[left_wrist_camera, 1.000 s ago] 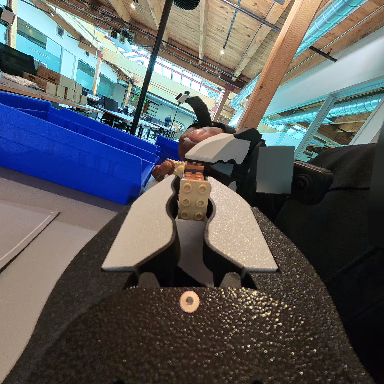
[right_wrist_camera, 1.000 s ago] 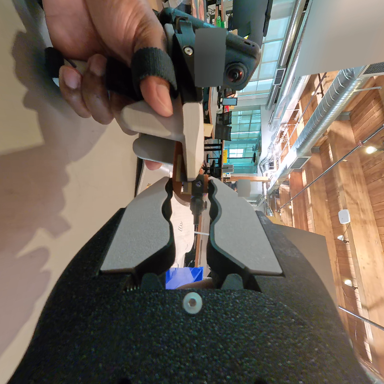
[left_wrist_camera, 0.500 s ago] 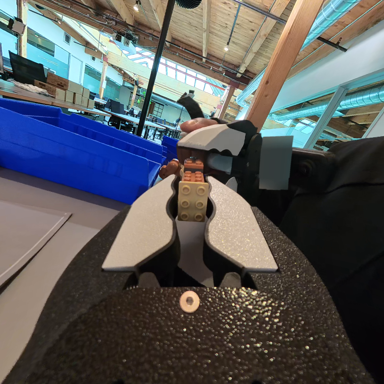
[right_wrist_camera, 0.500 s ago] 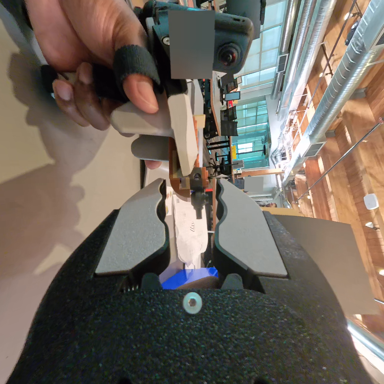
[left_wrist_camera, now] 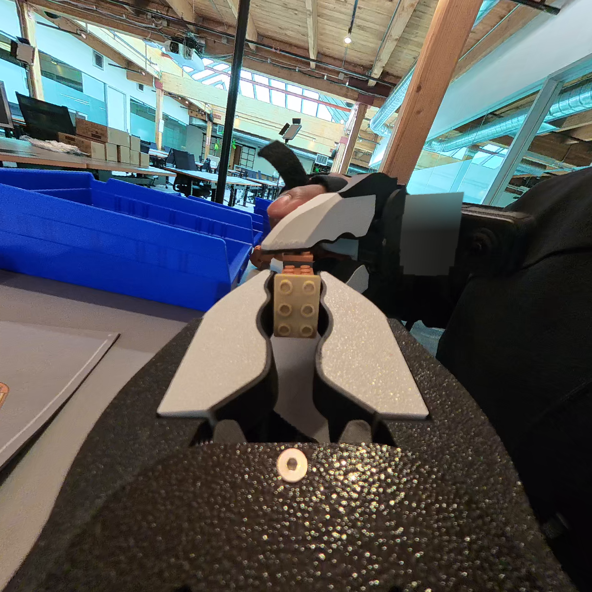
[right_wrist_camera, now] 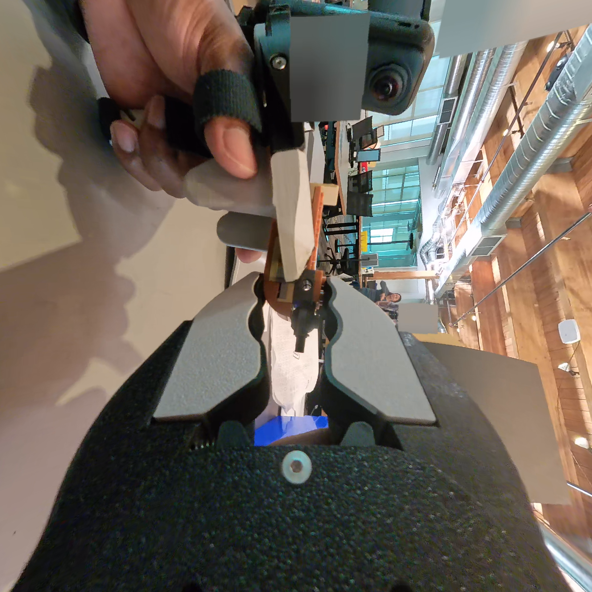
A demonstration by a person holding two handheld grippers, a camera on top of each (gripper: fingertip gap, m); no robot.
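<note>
The left gripper (left_wrist_camera: 296,304) had its fingers (left_wrist_camera: 224,339) closed on a tan studded brick (left_wrist_camera: 296,309), both pads pressed against its sides, with a brown brick assembly (left_wrist_camera: 298,261) stacked past the tan one at the fingertips. The right gripper (right_wrist_camera: 293,299) had its fingers (right_wrist_camera: 224,346) closed around the brown end of that same assembly (right_wrist_camera: 278,288), where a small black piece (right_wrist_camera: 302,315) jutted back between them; the left pad met the brown curve, while contact on the other side was harder to read.

With both grippers on one small build, it seemed wise to keep the left grip steady as an anchor and let the right one work squarely along the stud line, not at a slant (a skewed push would likely pry the bricks apart).

The left gripper lay low and nearly level over the grey surface (left_wrist_camera: 96,307), beside blue bins (left_wrist_camera: 112,243). The right gripper met it at right angles, rolled onto its side. A hand (right_wrist_camera: 166,96) held the left gripper, thumb through a black strap (right_wrist_camera: 224,93).
</note>
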